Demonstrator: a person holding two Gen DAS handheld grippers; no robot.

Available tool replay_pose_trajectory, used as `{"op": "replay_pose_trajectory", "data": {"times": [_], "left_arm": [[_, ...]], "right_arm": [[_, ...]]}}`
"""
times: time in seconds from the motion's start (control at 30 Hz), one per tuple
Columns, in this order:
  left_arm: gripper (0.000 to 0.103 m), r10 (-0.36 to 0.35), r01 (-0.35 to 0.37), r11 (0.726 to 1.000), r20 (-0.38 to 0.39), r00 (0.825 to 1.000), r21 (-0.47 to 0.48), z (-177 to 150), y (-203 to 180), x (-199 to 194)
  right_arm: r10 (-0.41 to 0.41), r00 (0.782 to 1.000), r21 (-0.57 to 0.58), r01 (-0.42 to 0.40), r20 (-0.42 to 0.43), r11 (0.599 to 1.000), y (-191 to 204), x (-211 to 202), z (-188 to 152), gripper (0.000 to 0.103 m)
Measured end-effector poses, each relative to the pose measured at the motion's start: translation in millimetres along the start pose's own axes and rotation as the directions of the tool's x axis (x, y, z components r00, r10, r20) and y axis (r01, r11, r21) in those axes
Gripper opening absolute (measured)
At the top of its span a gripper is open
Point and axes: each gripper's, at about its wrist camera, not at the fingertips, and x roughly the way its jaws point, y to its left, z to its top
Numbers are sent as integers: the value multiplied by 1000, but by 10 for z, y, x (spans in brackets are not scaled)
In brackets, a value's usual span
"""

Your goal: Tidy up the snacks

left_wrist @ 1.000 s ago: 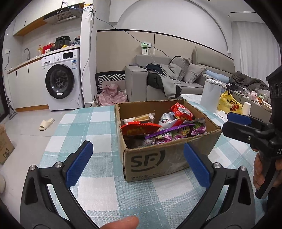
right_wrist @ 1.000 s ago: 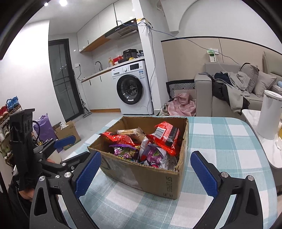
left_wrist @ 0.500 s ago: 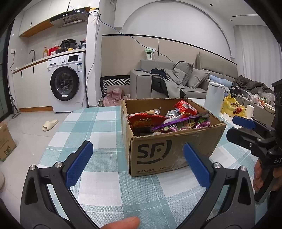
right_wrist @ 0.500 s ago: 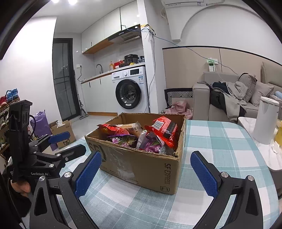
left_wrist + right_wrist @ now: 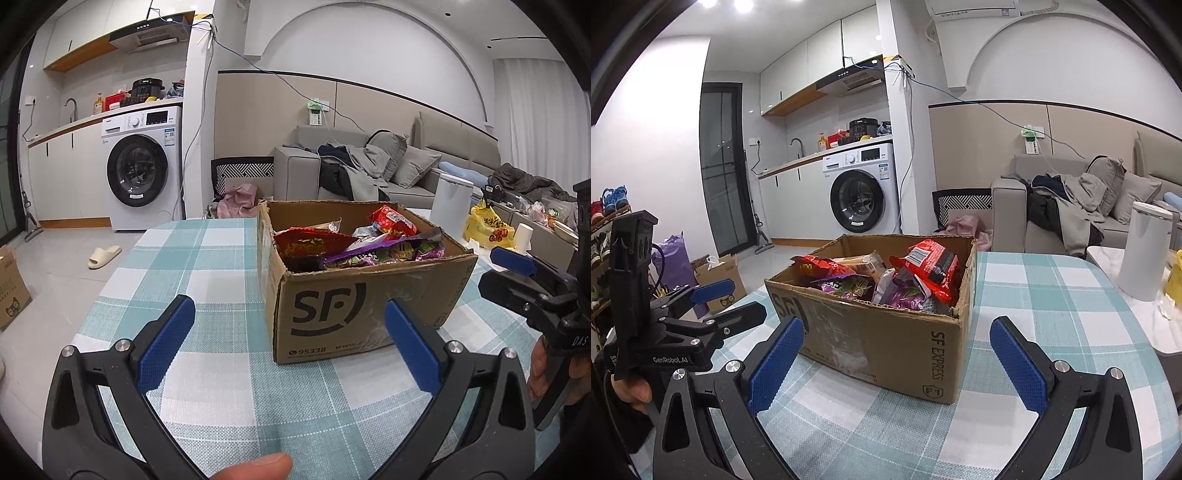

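Left gripper: lower middle of the left wrist view, spread wide, holding nothing, hovering over the desk just short of the box's printed face.
Right gripper: lower middle of the right wrist view, equally wide apart and empty, facing the box's near corner.
Desk: teal-and-white checked cloth fills the lower half of both views; the patch between grippers and box carries nothing.
Cardboard box: centre of both views, standing on the desk, flaps open.
Snacks: heaped loosely inside the box, several packets rising above the rim; a red packet leans against the right-hand wall, a purple one lies across the near edge.
White canister: right edge of the right wrist view, on a separate pale surface beyond the desk.
Risk: the packets overlap, so closing on one probably drags its neighbour out onto the desk; thin foil may slip or crush under a hard squeeze; both grippers reaching in together could collide over the narrow opening.
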Motion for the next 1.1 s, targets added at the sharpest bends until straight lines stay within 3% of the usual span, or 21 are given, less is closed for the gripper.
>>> {"op": "replay_pose_trajectory", "data": {"times": [1.1], "left_arm": [[102,5,-5,1000,8,1000,4,-21,2,18]], "right_arm": [[6,999,19,-7,44,1000,-1,-93,-48,103]]}}
